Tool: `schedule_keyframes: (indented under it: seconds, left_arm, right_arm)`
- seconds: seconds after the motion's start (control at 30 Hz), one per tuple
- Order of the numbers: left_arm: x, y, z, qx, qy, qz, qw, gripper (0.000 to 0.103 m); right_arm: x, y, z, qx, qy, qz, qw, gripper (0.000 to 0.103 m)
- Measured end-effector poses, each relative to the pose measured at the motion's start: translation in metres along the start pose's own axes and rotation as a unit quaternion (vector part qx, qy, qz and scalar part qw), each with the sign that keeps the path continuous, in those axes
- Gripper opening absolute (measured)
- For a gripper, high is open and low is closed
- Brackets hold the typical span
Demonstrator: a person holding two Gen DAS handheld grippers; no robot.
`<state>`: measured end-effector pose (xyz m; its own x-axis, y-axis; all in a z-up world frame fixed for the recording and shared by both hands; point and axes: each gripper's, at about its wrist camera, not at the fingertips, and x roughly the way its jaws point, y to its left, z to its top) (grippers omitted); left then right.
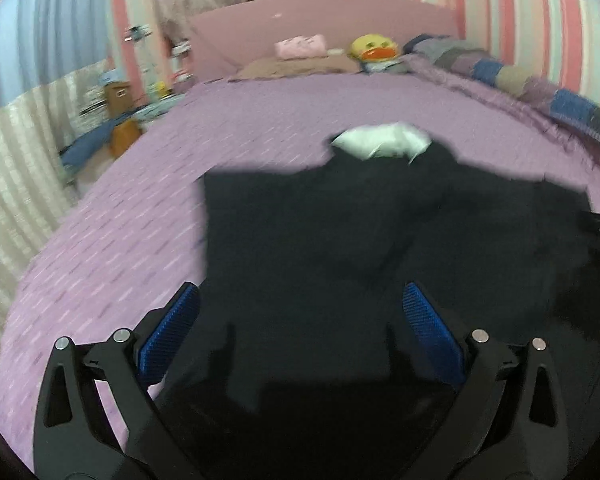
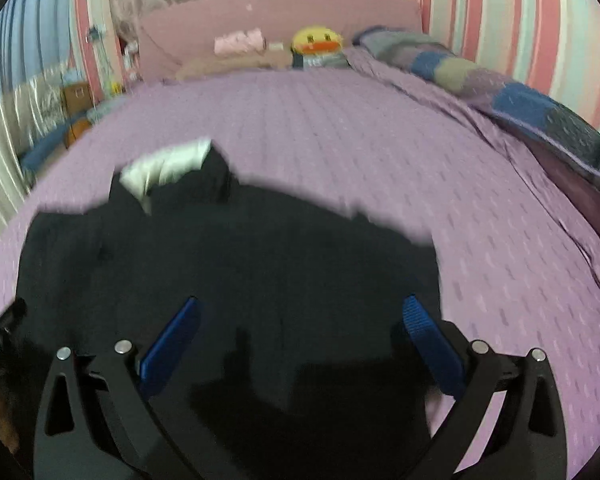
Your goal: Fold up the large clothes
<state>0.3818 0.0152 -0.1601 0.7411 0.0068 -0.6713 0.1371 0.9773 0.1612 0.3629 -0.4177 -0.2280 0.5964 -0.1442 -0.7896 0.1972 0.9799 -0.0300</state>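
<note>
Left gripper (image 1: 300, 320) hovers with blue-padded fingers (image 1: 170, 334) spread wide, empty, over the large black garment (image 1: 320, 248) lying on the purple patterned bedspread (image 1: 140, 208); right gripper (image 2: 300, 332) likewise gapes open above it, white lining (image 2: 168, 168) showing.

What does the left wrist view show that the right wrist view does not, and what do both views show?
Only the left wrist view shows the left tool, open above the dark garment's left part, with the right tool's tip at the far right edge.

Only the right wrist view shows the right tool, open above the garment's right part, and more bare purple bedspread on the right.

Both show the garment spread flat, its white lining, the yellow duck toy and the striped wall.
</note>
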Motion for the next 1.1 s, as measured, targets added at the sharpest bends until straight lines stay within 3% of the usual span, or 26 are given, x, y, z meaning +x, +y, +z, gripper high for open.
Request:
schedule_keyframes:
  seconds: [0.03, 0.13, 0.23, 0.33, 0.43, 0.57, 0.7, 0.8, 0.9, 1.1]
  left_arm:
    - [-0.006, 0.008, -0.013, -0.004, 0.006, 0.009, 0.9999, 0.100]
    - [-0.019, 0.030, -0.049, -0.022, 0.015, 0.042, 0.9988, 0.100]
    - [-0.015, 0.050, -0.065, -0.059, 0.023, 0.066, 0.9958, 0.100]
    - [-0.003, 0.066, -0.073, -0.092, 0.035, 0.050, 0.9939, 0.100]
    - [0.002, 0.072, -0.080, -0.096, 0.030, 0.031, 0.9944, 0.100]
    - [0.008, 0.069, -0.082, -0.087, 0.026, 0.028, 0.9955, 0.100]
    - [0.011, 0.067, -0.074, -0.083, 0.032, 0.037, 0.9953, 0.100]
    - [-0.012, 0.066, -0.078, -0.073, 0.027, 0.071, 0.9944, 0.100]
    - [-0.052, 0.076, -0.101, -0.074, 0.019, 0.064, 0.9950, 0.100]
    - [-0.099, 0.095, -0.153, -0.077, 0.052, 0.068, 0.9934, 0.100]
  right_arm:
    - [-0.006, 0.000, -0.011, 0.000, -0.001, 0.000, 1.000, 0.101]
    - [-0.023, -0.002, -0.053, 0.008, -0.062, 0.004, 0.998, 0.101]
    - [-0.016, 0.002, -0.078, -0.016, -0.075, -0.022, 0.997, 0.101]
    - [-0.002, -0.002, -0.088, -0.019, -0.063, -0.028, 0.997, 0.101]
    - [0.005, -0.018, -0.091, 0.012, -0.060, 0.001, 0.998, 0.101]
    - [0.015, -0.032, -0.095, 0.038, -0.059, 0.038, 0.997, 0.101]
    - [0.009, -0.035, -0.097, 0.046, -0.062, 0.032, 0.997, 0.101]
    - [-0.011, -0.040, -0.104, 0.048, -0.049, 0.010, 0.998, 0.101]
    - [-0.053, -0.048, -0.124, 0.034, -0.053, 0.016, 0.998, 0.101]
    - [-0.101, -0.068, -0.175, 0.043, -0.050, 0.026, 0.998, 0.101]
